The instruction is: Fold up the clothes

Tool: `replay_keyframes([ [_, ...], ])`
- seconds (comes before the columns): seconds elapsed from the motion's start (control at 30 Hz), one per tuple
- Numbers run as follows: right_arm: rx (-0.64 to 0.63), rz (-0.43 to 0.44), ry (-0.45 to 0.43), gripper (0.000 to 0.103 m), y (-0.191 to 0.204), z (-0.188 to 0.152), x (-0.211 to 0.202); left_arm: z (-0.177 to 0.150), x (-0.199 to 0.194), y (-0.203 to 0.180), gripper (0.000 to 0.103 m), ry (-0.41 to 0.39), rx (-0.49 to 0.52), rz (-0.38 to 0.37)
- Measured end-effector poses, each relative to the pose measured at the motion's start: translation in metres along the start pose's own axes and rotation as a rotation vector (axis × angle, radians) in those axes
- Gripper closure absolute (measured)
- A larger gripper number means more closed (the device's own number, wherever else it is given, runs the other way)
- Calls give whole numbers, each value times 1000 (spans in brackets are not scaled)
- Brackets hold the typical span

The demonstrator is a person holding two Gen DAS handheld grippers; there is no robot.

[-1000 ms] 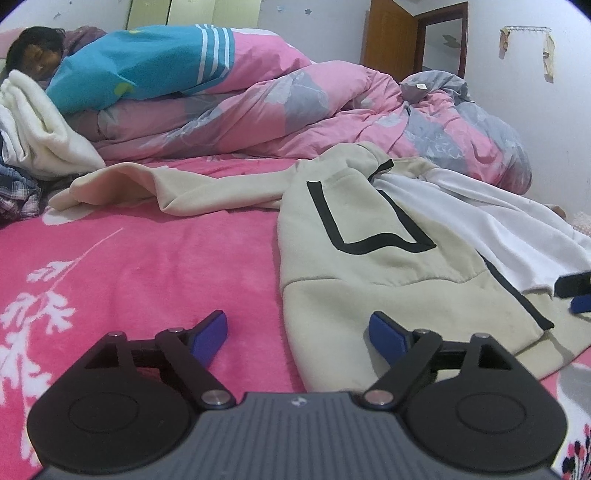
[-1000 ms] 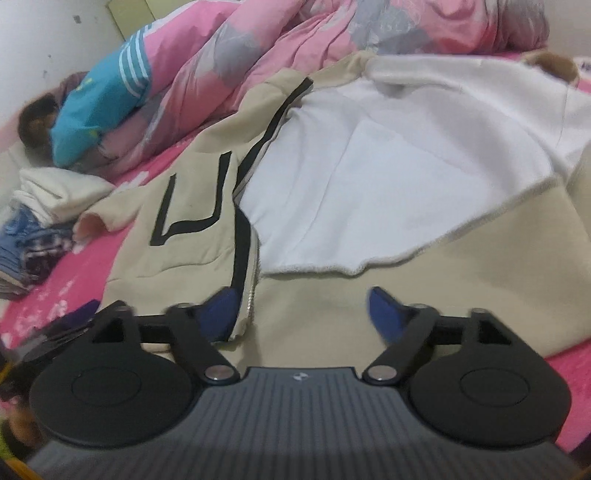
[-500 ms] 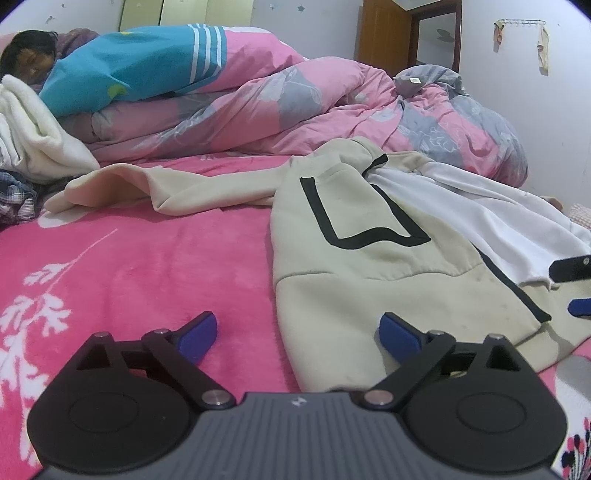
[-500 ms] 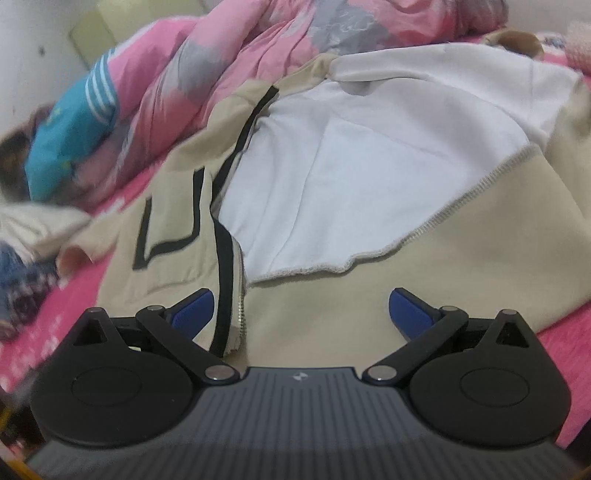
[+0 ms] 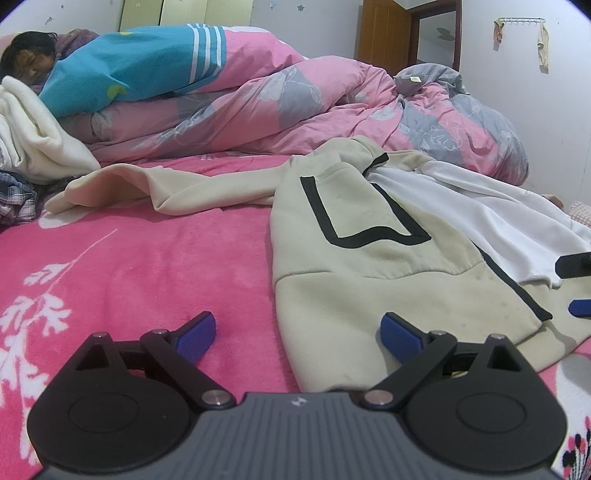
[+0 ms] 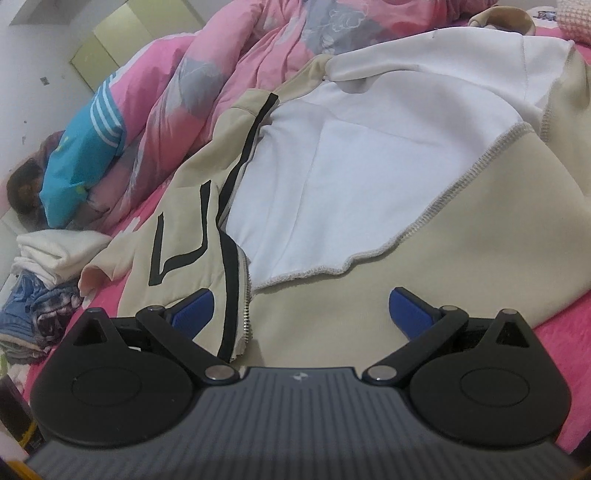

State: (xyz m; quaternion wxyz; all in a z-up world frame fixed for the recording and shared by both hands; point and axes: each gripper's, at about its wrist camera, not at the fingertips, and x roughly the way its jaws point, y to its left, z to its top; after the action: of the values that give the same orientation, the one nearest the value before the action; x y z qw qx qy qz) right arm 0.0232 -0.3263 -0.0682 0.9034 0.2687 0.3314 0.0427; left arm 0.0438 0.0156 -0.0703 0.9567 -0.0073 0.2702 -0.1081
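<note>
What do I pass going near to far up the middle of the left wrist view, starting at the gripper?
Left gripper, jaws wide open and empty → hem of the beige jacket → its black-outlined pocket → the jacket's sleeve trailing off left → pink and grey quilt → wooden door.

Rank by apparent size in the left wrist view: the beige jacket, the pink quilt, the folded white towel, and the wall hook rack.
1. pink quilt and beige jacket: similar in the frame; the jacket lies nearer, so I won't rank them.
2. folded white towel.
3. wall hook rack, smallest, though farthest away.
</note>
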Motion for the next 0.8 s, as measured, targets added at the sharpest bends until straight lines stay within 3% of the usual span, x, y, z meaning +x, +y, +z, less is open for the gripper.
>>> replay_keyframes([
  [0.63, -98, 42, -38, 1, 13, -4, -18, 1, -1, 3, 6, 1, -7, -3],
  [0.8, -175, 90, -62, 2, 21, -11, -27, 8, -18, 4, 2, -24, -64, 63],
])
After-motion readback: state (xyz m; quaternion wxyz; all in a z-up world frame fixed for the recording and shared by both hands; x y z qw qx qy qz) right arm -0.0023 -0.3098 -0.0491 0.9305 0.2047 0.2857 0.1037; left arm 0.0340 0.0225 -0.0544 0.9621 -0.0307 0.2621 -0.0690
